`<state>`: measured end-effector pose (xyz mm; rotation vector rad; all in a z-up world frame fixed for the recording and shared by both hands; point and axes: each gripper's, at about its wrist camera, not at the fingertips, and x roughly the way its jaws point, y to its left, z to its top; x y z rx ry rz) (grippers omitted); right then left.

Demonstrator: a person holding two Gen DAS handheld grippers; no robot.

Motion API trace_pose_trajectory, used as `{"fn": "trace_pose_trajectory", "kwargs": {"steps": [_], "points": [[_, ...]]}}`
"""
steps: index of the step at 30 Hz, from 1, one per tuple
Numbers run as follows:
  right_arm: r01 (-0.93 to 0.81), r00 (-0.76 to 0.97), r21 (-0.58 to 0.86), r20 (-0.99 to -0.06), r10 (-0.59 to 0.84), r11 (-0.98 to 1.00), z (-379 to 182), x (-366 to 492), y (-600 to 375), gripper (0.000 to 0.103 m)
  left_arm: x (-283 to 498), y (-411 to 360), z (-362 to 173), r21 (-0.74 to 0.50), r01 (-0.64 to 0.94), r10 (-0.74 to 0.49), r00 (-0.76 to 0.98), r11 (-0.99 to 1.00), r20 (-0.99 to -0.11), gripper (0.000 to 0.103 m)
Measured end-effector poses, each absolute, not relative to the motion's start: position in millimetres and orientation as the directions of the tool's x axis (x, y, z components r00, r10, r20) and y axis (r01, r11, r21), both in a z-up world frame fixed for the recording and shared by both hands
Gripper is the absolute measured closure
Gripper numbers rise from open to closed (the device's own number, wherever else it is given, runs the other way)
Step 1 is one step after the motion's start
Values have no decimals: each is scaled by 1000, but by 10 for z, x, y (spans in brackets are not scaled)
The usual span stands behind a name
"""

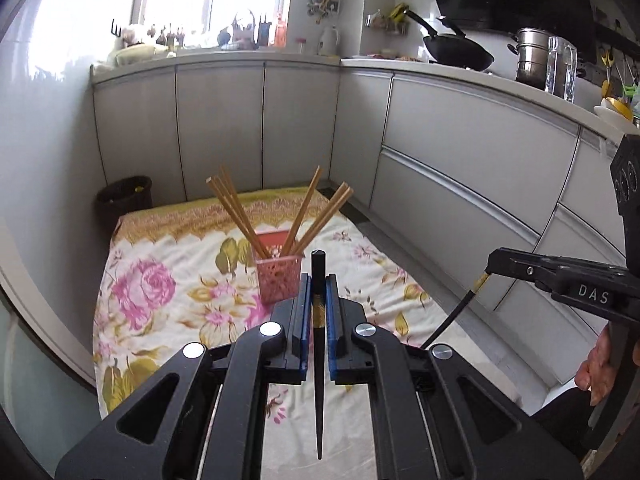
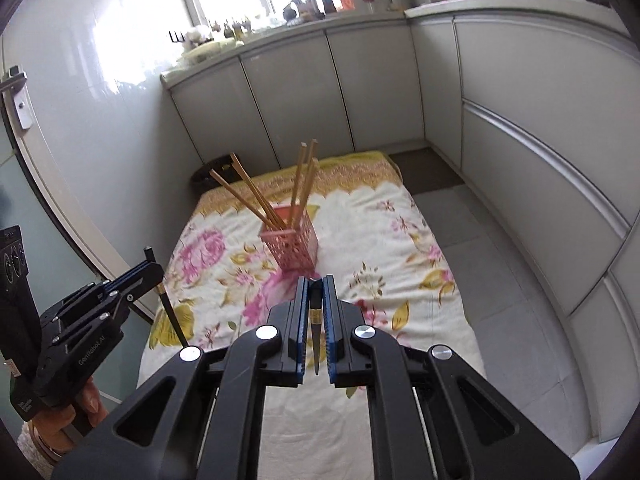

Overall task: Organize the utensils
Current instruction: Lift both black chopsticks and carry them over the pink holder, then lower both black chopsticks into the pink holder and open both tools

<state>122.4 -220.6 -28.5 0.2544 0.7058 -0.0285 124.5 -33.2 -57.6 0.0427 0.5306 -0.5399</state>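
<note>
**Both grippers clamping black chopsticks above the floral cloth**

Grey kitchen cabinets (image 1: pixel 460 152) are closing in the far and right sides of the space, and a strip of tiled floor (image 2: pixel 516 280) is running open between them and the floral cloth (image 1: pixel 168 264). The cloth's right edge is lying well clear of the cabinet fronts (its left edge is sitting close against the pale wall). Near the cloth's middle a pink perforated holder (image 1: pixel 278 276) is standing upright, with open cloth all round it, and wooden chopsticks (image 1: pixel 236 208) are fanning out of its top. The left gripper (image 1: pixel 319 292) is hanging above the near cloth, jaws pinching a black chopstick (image 1: pixel 319 380). The right gripper (image 2: pixel 316 300) is clamping a second black chopstick (image 2: pixel 315 336). Both are hanging short of the holder, apart from each other.
</note>
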Motion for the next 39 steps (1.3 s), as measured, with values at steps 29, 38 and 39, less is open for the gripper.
{"fn": "trace_pose_trajectory", "kwargs": {"steps": [29, 38, 39], "points": [[35, 880, 257, -465, 92, 966, 716, 2803, -2276, 96, 3177, -727, -58, -144, 387, -412, 836, 911, -362, 97], [34, 865, 258, -491, 101, 966, 424, 3110, -2168, 95, 3368, -642, -396, -208, 426, -474, 791, 880, -386, 74], [33, 863, 254, -495, 100, 967, 401, 3129, -2142, 95, 3331, -611, -355, -203, 428, -473, 798, 881, -372, 73]]}}
